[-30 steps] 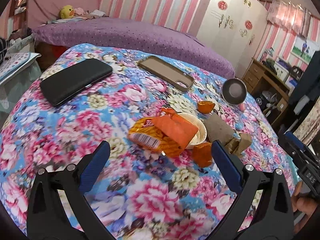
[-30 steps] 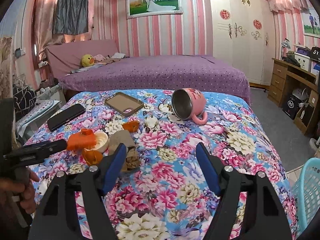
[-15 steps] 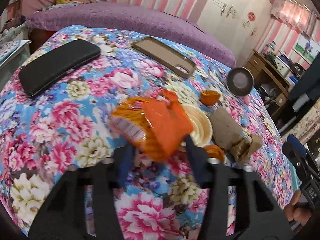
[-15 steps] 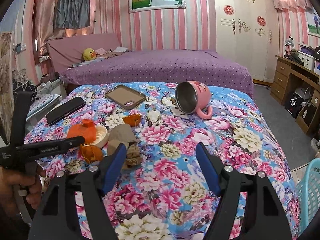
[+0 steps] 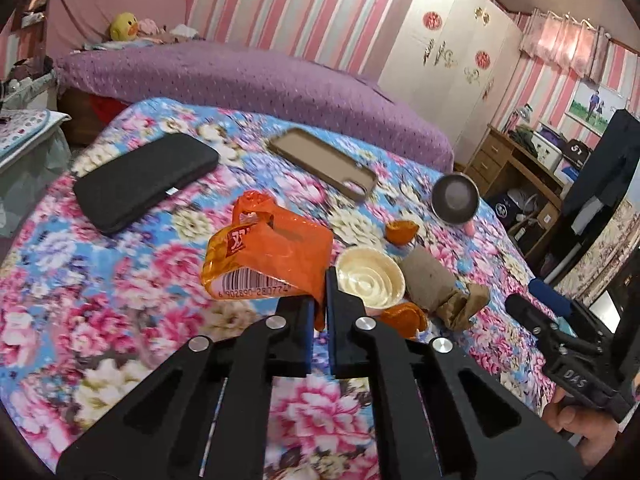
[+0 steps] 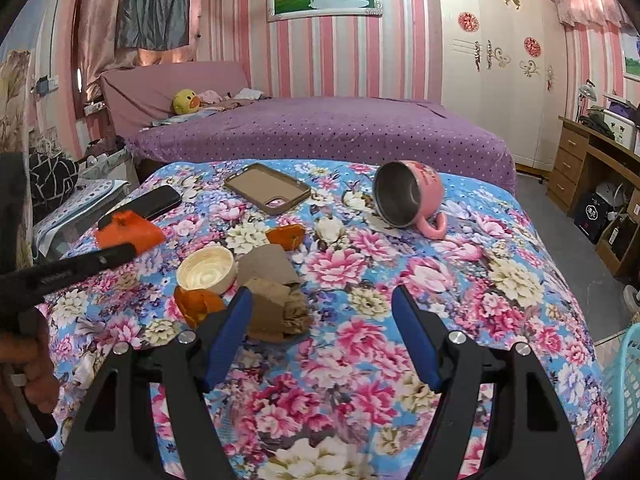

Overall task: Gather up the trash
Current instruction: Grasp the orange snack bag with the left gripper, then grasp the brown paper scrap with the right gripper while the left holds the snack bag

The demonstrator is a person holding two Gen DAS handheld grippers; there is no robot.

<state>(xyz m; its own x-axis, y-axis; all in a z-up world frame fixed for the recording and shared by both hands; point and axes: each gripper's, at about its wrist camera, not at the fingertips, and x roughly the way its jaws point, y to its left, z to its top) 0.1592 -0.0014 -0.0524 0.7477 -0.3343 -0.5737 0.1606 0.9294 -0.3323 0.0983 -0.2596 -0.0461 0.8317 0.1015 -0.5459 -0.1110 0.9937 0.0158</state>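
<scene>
My left gripper (image 5: 320, 276) has its jaws closing tight on the lower corner of an orange snack wrapper (image 5: 272, 256), which hangs lifted a little above the floral bedspread (image 5: 120, 320). Beside it lie a cream paper cup (image 5: 370, 278), two orange peels (image 5: 402, 230) (image 5: 404, 318) and a crumpled brown paper (image 5: 436, 288). In the right wrist view my right gripper (image 6: 320, 296) stands open with nothing between its fingers. It hovers just short of the brown paper (image 6: 272, 292), which lies by its left finger. The held wrapper (image 6: 132, 232) shows at the left.
A black phone (image 5: 144, 182) and a brown phone case (image 5: 324, 168) lie further back on the bedspread. A pink mug (image 6: 412, 196) lies on its side at the right. A teal basket (image 6: 624, 380) stands off the bed's right edge. A purple bed lies behind.
My left gripper went from wide open to shut on the orange wrapper and lifted it off the cream cup. My right gripper edged nearer the brown paper, still open.
</scene>
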